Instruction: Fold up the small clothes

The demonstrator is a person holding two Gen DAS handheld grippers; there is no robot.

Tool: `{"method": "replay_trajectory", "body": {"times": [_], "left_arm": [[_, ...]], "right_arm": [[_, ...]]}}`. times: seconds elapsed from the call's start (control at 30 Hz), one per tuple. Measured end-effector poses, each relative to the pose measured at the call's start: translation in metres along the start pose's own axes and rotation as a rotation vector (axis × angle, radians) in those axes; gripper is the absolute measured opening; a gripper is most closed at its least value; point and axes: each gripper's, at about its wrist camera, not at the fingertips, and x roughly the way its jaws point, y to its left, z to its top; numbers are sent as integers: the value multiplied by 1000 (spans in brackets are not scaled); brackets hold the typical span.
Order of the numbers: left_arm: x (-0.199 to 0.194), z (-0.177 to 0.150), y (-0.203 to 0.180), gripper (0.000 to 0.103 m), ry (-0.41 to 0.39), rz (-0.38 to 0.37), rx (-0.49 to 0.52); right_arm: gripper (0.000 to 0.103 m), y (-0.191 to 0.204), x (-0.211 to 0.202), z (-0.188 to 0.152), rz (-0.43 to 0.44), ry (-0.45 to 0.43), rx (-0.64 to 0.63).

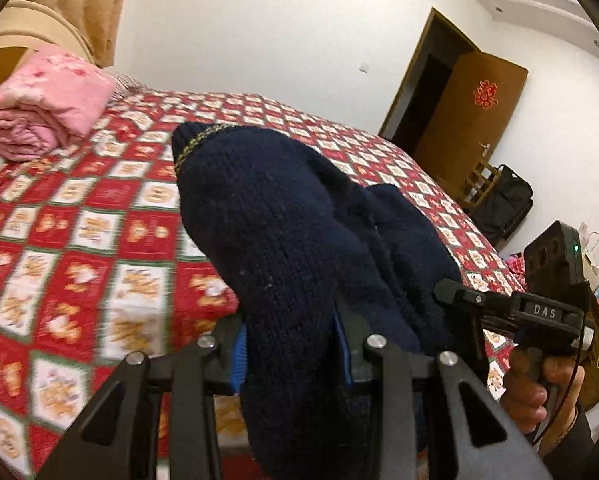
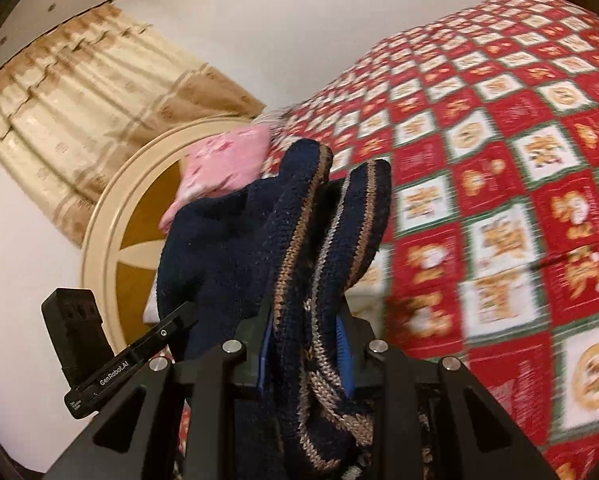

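A small navy knitted sweater (image 1: 283, 224) with tan-striped trim hangs in the air above the bed, held by both grippers. My left gripper (image 1: 291, 344) is shut on a plain navy part of it, and the cloth bulges up over the blue pads. My right gripper (image 2: 305, 344) is shut on the striped hem (image 2: 327, 216), which folds over the fingers. The right gripper also shows in the left wrist view (image 1: 455, 294), pinching the sweater's right side. The left gripper shows in the right wrist view (image 2: 179, 312) at the sweater's left side.
The bed has a red, white and green checked quilt (image 1: 79, 220), also seen in the right wrist view (image 2: 519, 200). A folded pink blanket (image 1: 47, 112) lies by the round headboard (image 2: 111, 216). An open brown door (image 1: 471, 120) and a black bag (image 1: 499, 204) stand beyond the bed.
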Motion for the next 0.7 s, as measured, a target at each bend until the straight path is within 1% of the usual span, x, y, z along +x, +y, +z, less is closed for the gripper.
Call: {"method": "replay_trajectory", "body": {"times": [0.17, 0.3, 0.53, 0.7], "left_arm": [[-45, -4, 28, 36, -52, 74, 1], [-68, -10, 54, 36, -73, 118, -24], [-99, -26, 100, 36, -85, 184, -72], [-105, -37, 127, 36, -67, 214, -110]], "right_arm": [[27, 53, 22, -18, 53, 32, -67], [27, 88, 45, -30, 83, 67, -101], [27, 130, 87, -52, 120, 134, -141], [27, 148, 116, -67, 119, 180, -163]]}}
